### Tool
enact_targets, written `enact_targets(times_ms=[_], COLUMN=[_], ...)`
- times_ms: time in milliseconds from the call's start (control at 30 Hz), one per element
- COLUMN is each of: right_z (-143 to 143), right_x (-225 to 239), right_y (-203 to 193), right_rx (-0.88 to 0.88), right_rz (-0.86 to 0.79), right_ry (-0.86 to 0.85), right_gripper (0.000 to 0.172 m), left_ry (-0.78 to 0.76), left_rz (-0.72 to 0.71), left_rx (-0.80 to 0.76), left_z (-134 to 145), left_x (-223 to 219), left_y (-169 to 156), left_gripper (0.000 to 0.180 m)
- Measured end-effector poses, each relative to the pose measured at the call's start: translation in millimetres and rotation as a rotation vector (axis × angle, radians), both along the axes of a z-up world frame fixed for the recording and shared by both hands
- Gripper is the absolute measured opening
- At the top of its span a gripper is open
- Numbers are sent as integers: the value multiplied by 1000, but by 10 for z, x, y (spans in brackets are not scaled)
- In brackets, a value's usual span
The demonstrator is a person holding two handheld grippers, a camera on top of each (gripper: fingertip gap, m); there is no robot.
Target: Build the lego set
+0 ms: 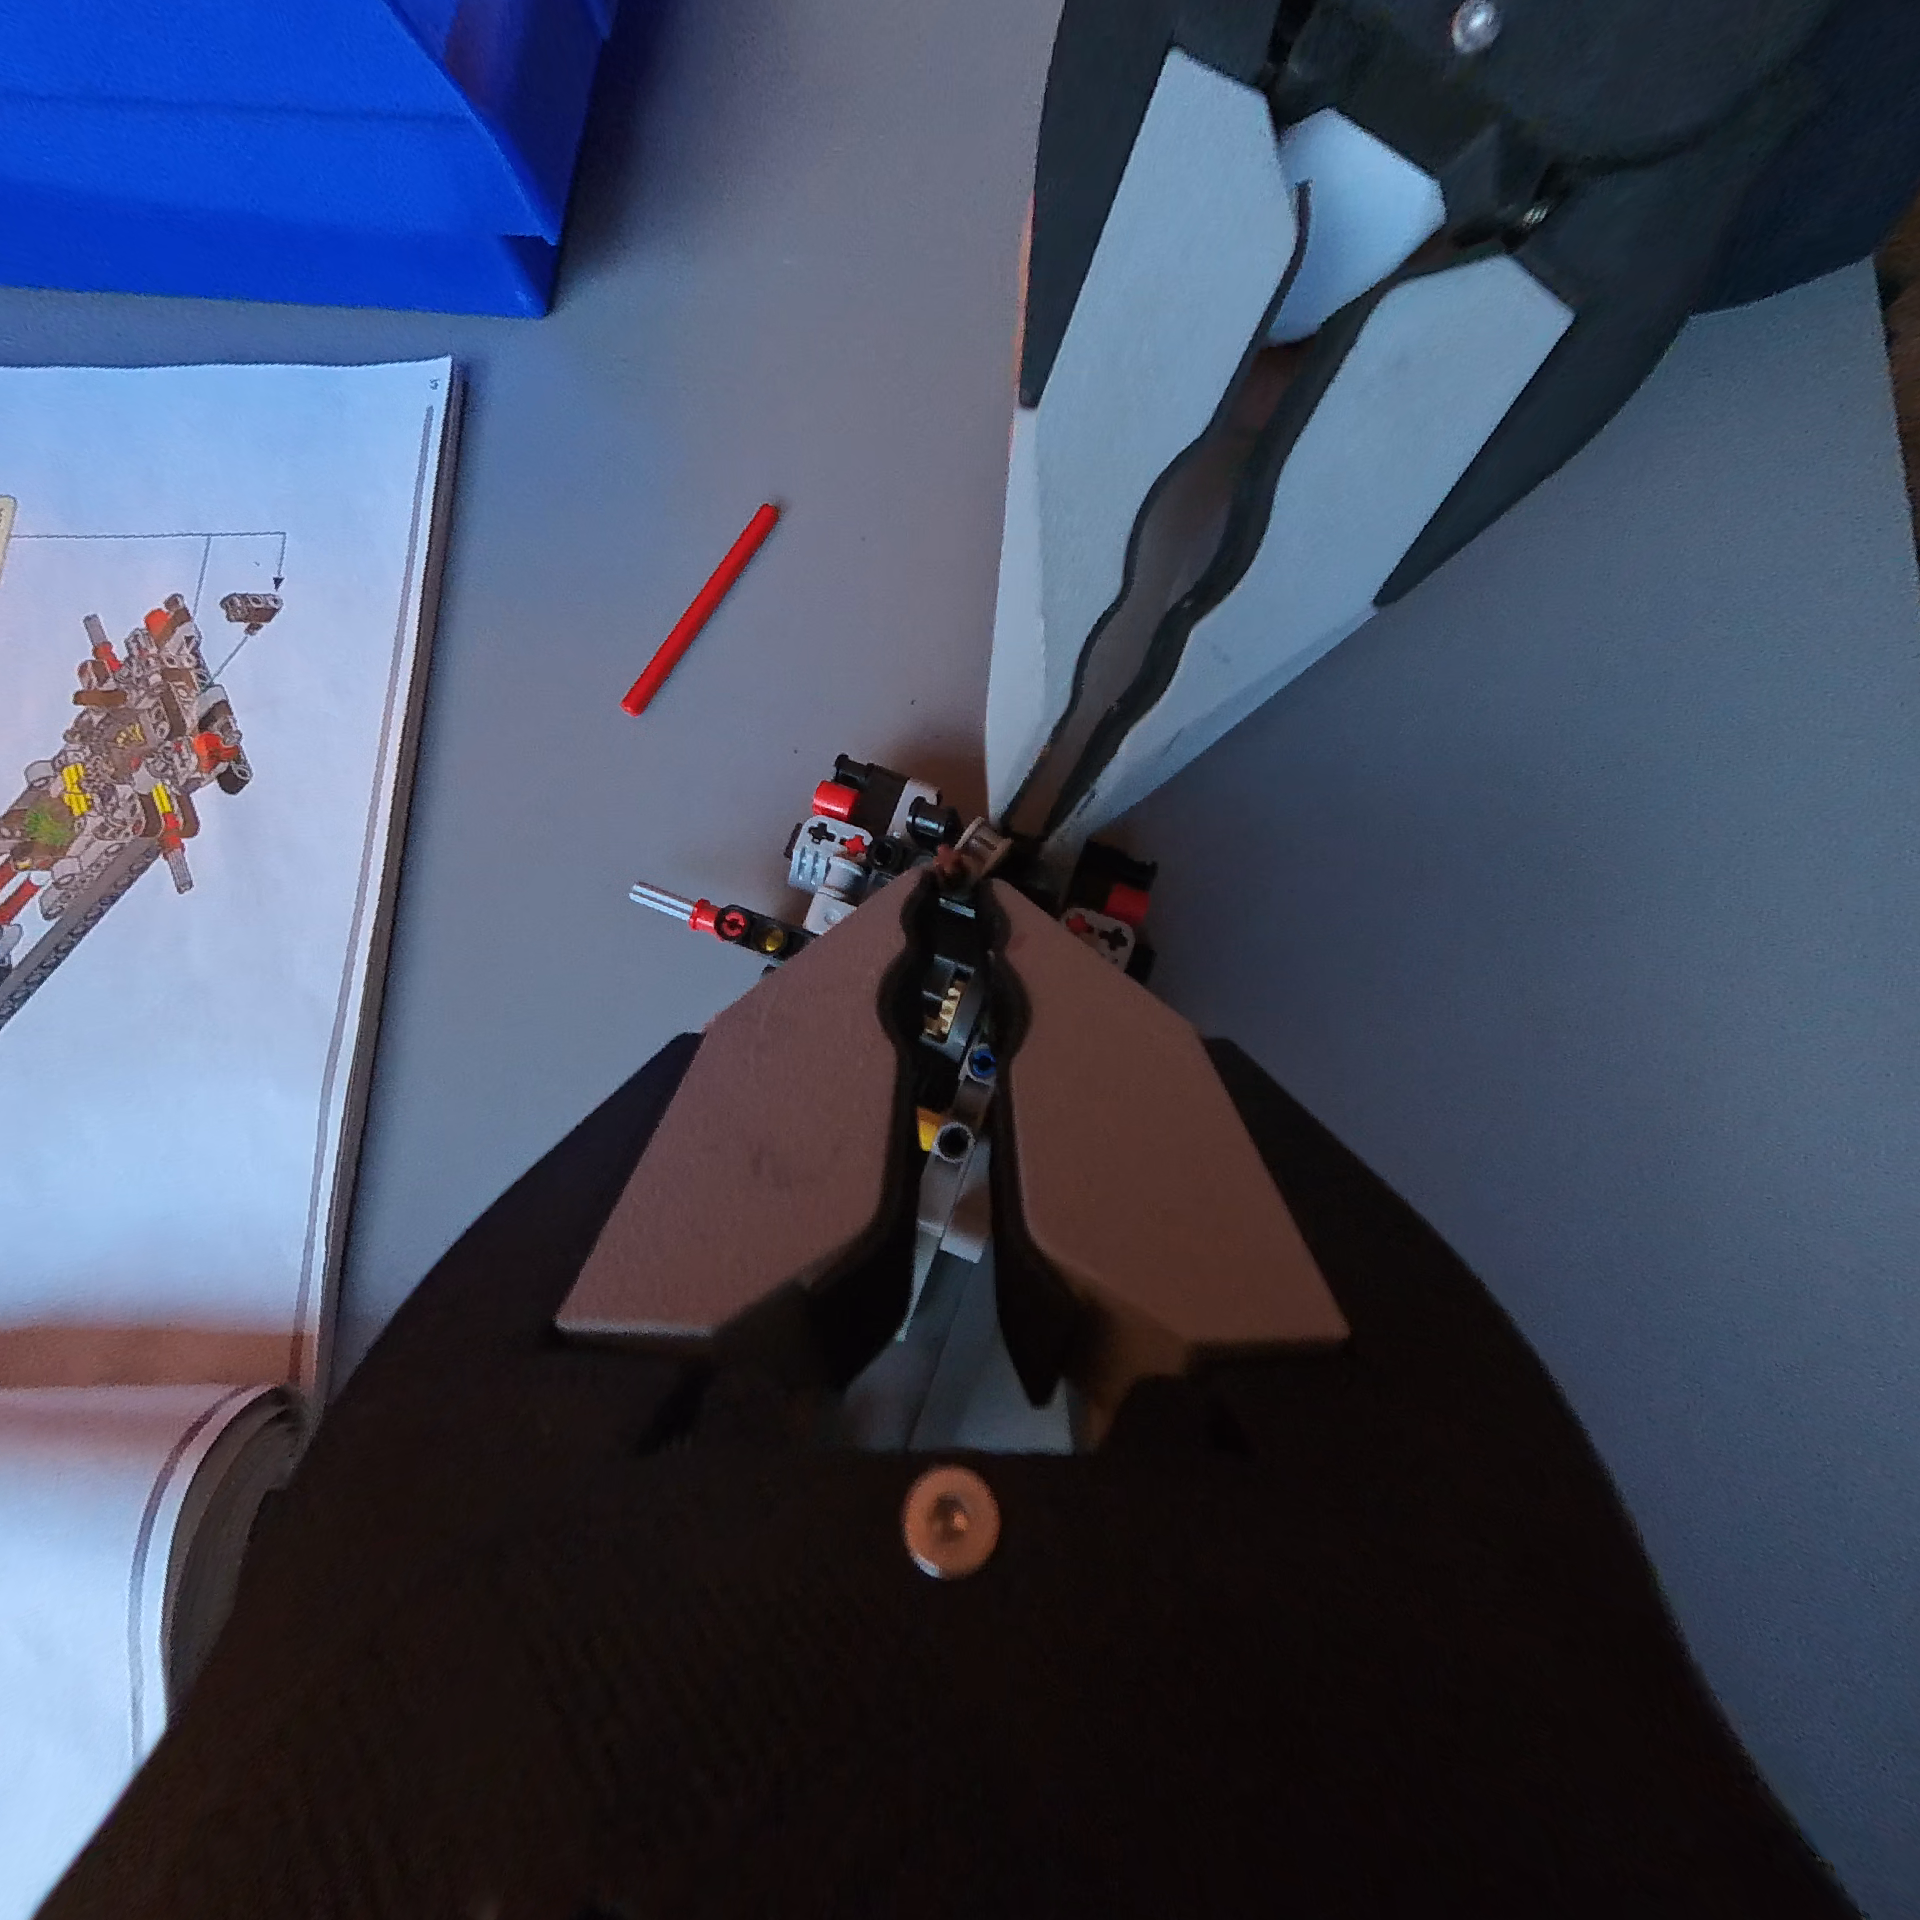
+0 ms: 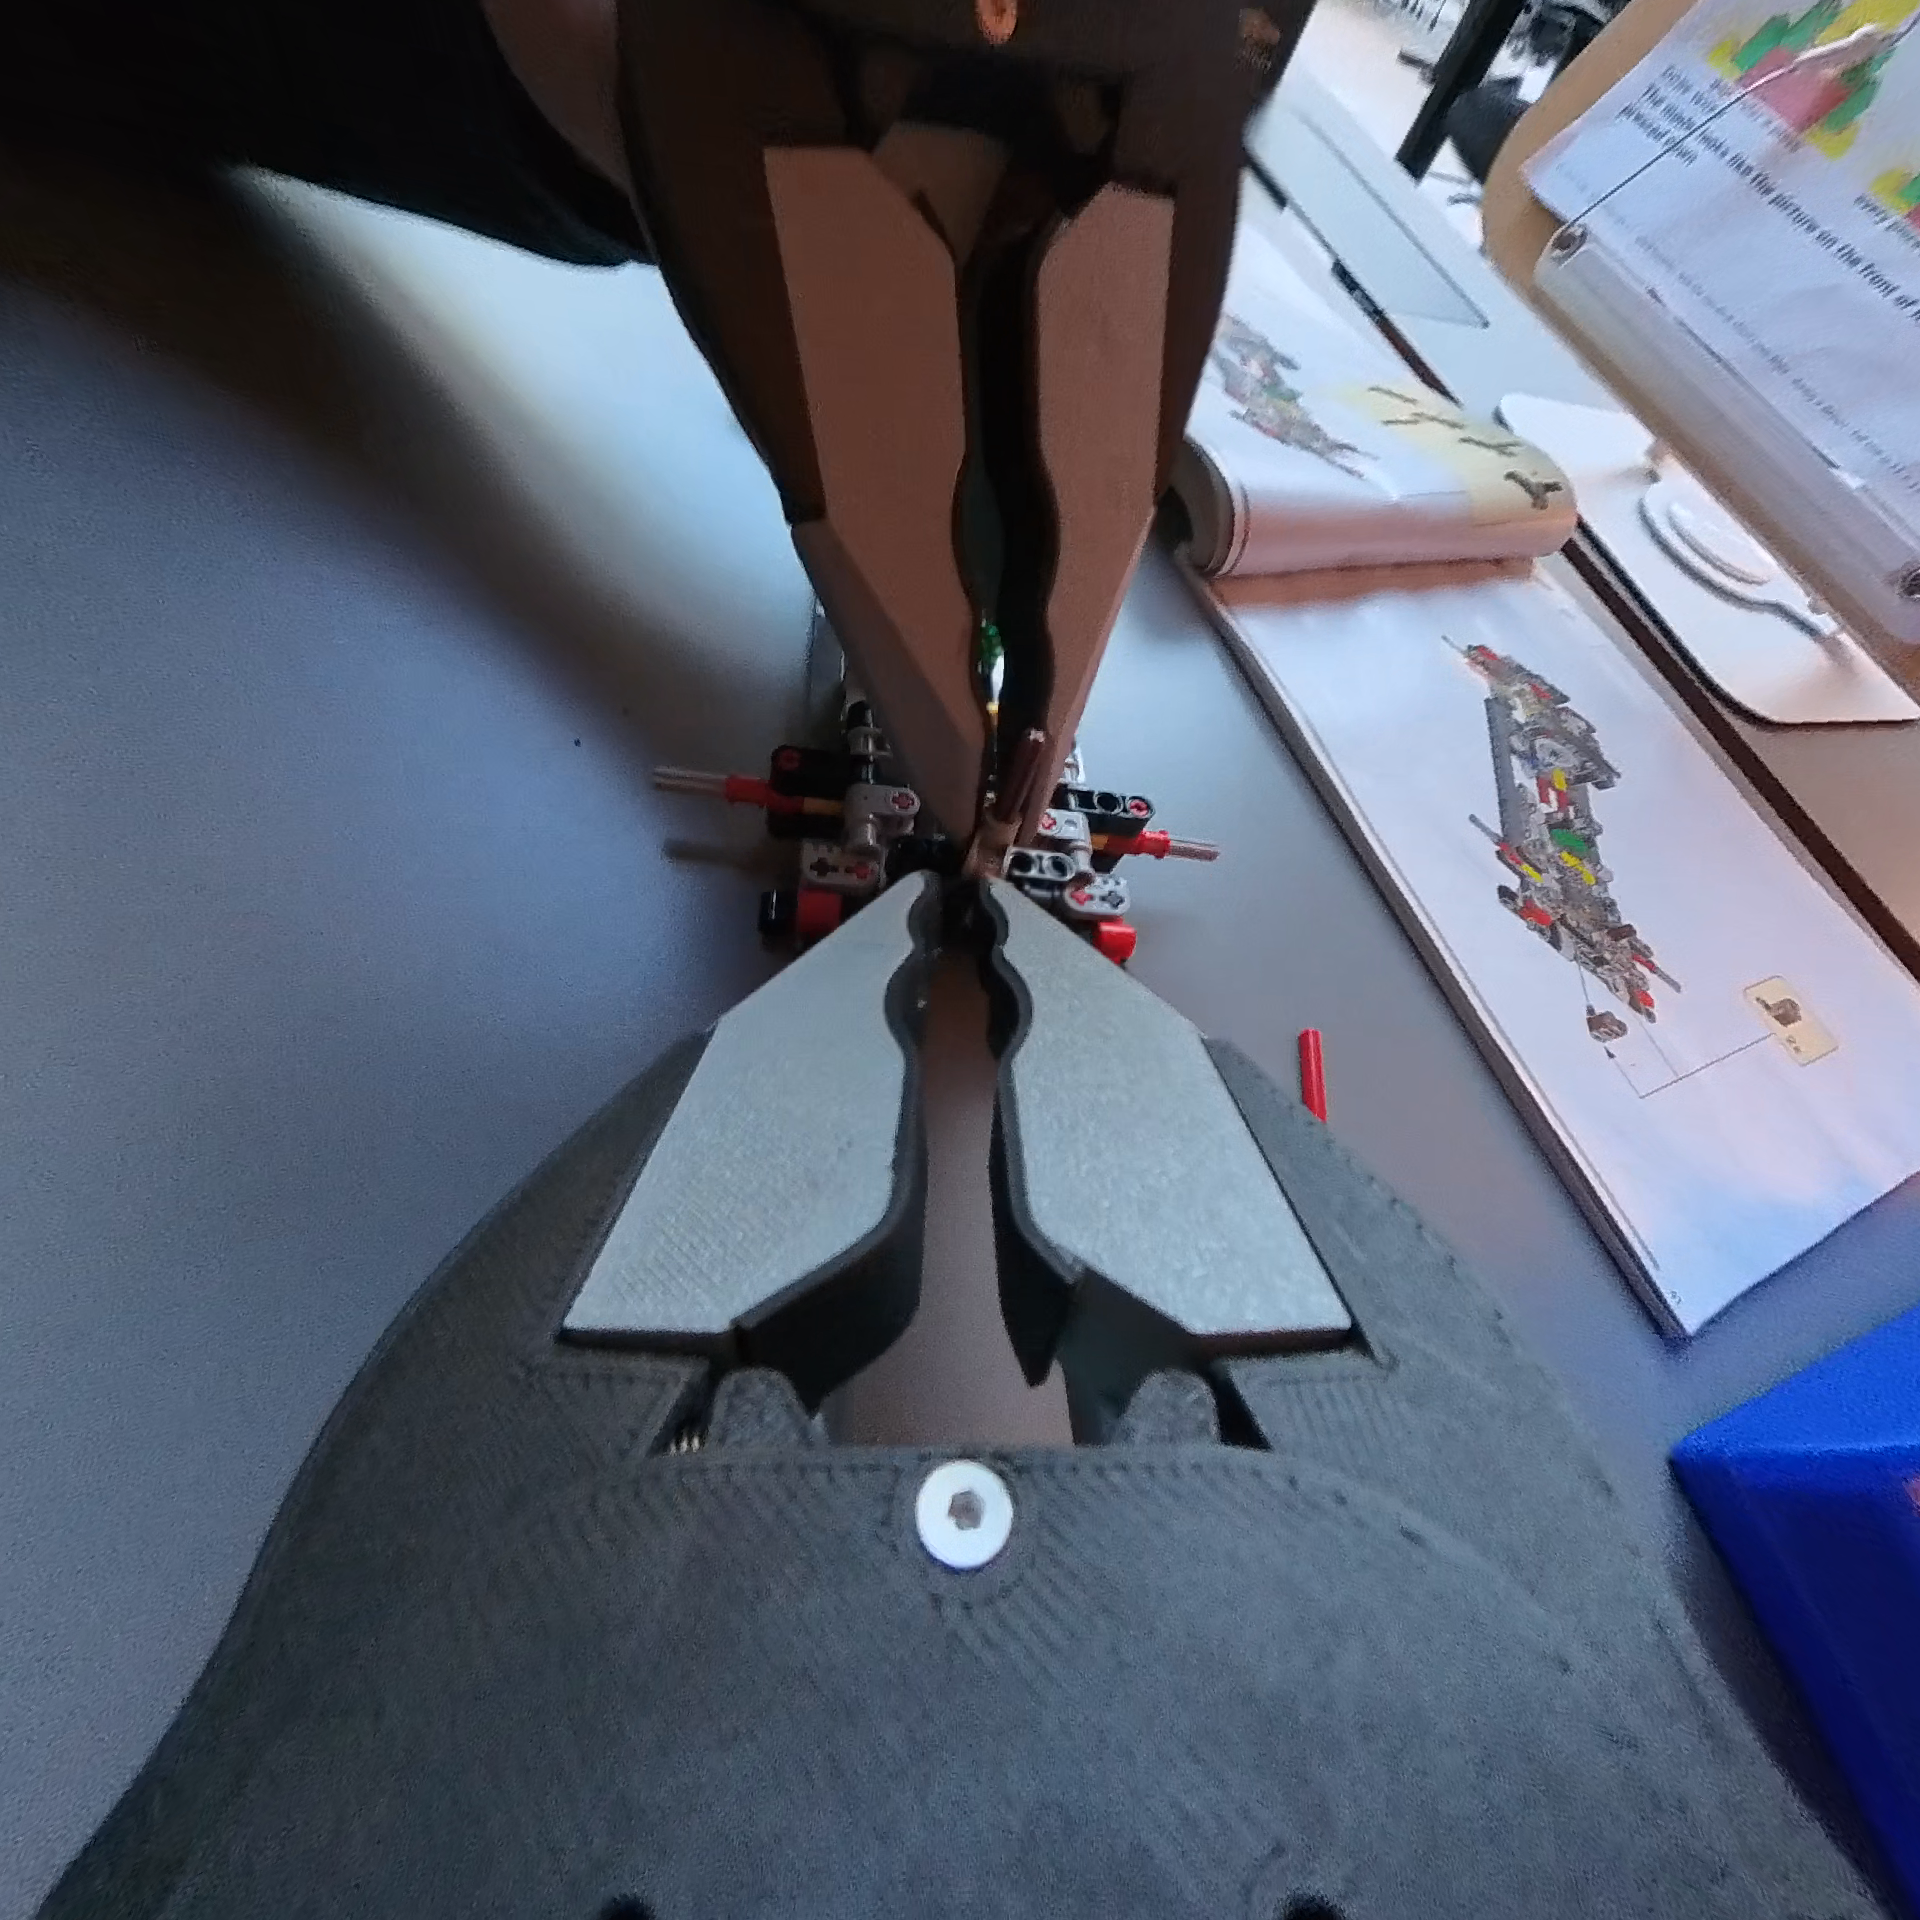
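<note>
Your left gripper (image 1: 951,883) is clamped on a small brown pin (image 2: 1016,795) at the top of the brick model (image 1: 873,852). Your right gripper (image 2: 951,904), fingers together, meets it from twelve o'clock, seemingly bracing the model. A red axle (image 1: 698,611) lies loose at ten o'clock, beside the instruction booklet (image 1: 208,831).

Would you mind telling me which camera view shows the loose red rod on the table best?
The left wrist view: the red rod lies whole and unobstructed on the grey table, between the open instruction booklet and the brick model. In the right wrist view only its end shows; the rest is hidden behind that tool's body.
</note>
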State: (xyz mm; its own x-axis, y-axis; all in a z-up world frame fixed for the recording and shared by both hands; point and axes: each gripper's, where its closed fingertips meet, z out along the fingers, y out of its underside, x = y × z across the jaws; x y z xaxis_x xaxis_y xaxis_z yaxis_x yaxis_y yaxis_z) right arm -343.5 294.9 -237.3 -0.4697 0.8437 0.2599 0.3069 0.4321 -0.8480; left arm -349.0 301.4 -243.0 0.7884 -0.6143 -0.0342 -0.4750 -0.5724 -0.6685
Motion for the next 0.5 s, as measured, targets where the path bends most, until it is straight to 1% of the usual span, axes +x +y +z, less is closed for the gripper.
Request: enact_targets(times_ms=[33, 100, 200, 267, 367, 467, 500], right_z=[38, 100, 117, 92, 37, 19, 16], right_x=[-5, -16, -54, -78, -104, -77, -78], right_y=[14, 44, 91, 94, 105, 40, 44], right_rx=[-25, -83, -137, -146, -149, -184, -189], right_rz=[-7, -19, -44, -50, -61, -8, -9], right_ry=[14, 29, 16, -6, -46, -82, -86], right_gripper=[2, 6, 22, 26, 22, 4, 4], left_ry=[-3, -4, -1, -2, -2, 5, 5], left_rz=[3, 3, 4, 6, 6, 14, 15], left_rx=[-2, -1, 1, 1, 2, 5, 4], left_z=[0, 3, 3, 3, 3, 0, -2], left_x=[1, 3, 3, 5, 6, -2, -2], left_y=[2, 1, 2, 4, 4, 13, 14], left_gripper=[3, 4, 4, 4, 4, 4, 4])
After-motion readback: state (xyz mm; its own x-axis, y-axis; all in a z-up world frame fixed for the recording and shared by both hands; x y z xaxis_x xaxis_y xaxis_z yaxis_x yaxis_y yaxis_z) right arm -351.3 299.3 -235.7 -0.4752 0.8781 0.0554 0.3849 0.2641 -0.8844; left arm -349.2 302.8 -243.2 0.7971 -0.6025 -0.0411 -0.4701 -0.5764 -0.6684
